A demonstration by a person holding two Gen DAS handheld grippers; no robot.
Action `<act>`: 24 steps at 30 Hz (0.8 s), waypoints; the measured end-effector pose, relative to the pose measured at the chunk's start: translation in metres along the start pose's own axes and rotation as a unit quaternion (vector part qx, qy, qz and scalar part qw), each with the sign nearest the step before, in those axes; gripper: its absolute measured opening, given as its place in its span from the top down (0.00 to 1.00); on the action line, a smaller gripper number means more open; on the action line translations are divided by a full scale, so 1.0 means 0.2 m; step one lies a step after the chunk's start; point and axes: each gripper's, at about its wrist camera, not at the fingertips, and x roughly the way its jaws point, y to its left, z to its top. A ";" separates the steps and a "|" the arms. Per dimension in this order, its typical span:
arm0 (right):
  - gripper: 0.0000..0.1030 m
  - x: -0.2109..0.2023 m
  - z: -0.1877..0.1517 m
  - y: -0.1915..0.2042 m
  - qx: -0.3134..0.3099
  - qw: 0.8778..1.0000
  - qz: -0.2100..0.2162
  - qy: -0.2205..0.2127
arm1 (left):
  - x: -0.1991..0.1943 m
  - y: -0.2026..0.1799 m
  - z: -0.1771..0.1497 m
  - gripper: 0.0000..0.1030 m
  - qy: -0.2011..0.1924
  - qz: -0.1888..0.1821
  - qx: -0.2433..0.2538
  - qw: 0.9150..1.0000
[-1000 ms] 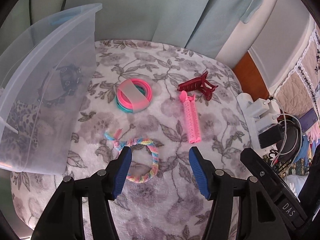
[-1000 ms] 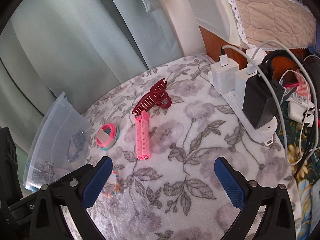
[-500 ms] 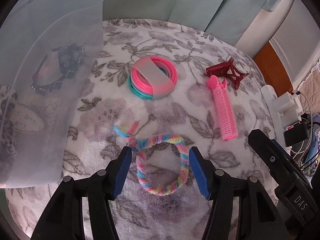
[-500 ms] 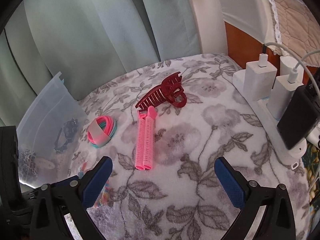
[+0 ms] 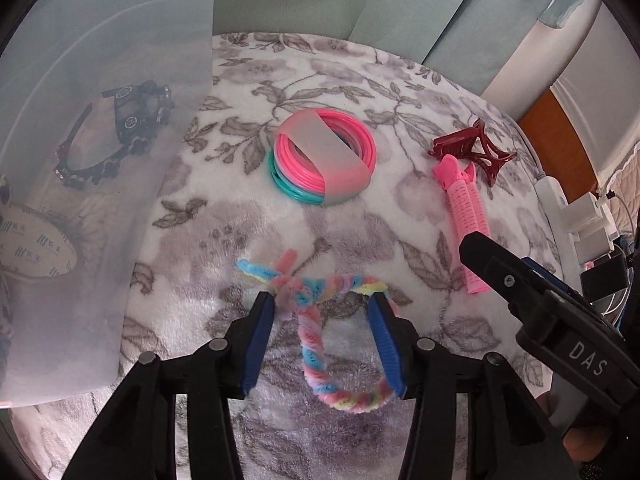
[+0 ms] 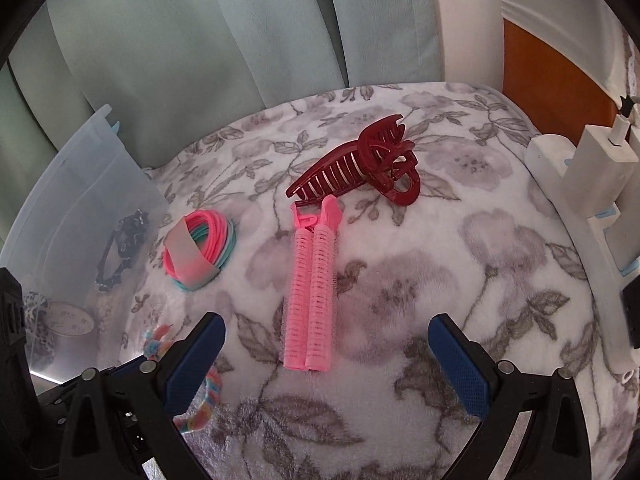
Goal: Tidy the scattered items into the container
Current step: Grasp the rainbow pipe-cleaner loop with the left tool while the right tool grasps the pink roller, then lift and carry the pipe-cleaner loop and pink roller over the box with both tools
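My left gripper point(image 5: 322, 308) points down at a pastel braided hair tie point(image 5: 312, 360) on the floral blanket. Its jaws are closing with the ring between them; the left fingertip is at the knot and the right pad covers the ring's right side. My right gripper point(image 6: 324, 332) is open above the lower end of a pink roller clip point(image 6: 314, 288), with nothing gripped. A dark red claw clip point(image 6: 356, 172) lies just beyond the roller. A bundle of pink and teal rings point(image 5: 324, 160) lies between these and the clear plastic container point(image 5: 100, 40) at the left.
Inside the container lie a black beaded headband point(image 5: 120, 132) and a roll of tape point(image 5: 36, 248). A white power strip with chargers point(image 6: 600, 184) runs along the blanket's right edge. Pale green curtains hang behind the blanket.
My left gripper dropped over the braided hair tie and its jaws narrowed around it. My right gripper moved left and lower, toward the pink roller clip and the claw clip.
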 end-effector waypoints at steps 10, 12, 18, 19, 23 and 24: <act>0.34 0.10 0.07 0.04 -0.021 0.999 -0.031 0.004 | 0.01 0.03 0.01 0.75 -0.005 0.004 -0.011 1.000; 0.37 0.11 0.08 0.05 -0.020 0.999 -0.047 0.006 | 0.02 0.03 0.01 0.75 -0.006 0.006 -0.012 1.000; 0.65 0.11 0.09 0.07 -0.016 0.998 -0.055 0.008 | 0.01 0.03 0.00 0.80 -0.009 0.014 -0.008 1.000; 0.71 0.10 0.09 0.06 -0.013 0.999 -0.046 0.007 | 0.01 0.03 0.00 0.82 -0.008 0.013 -0.010 1.000; 0.71 0.02 0.06 0.05 0.009 1.000 -0.025 -0.002 | 0.00 0.05 -0.02 0.88 -0.009 0.014 -0.015 1.000; 0.71 0.00 0.05 0.04 0.015 1.000 -0.023 -0.005 | 0.00 0.05 -0.02 0.88 -0.008 0.014 -0.016 1.000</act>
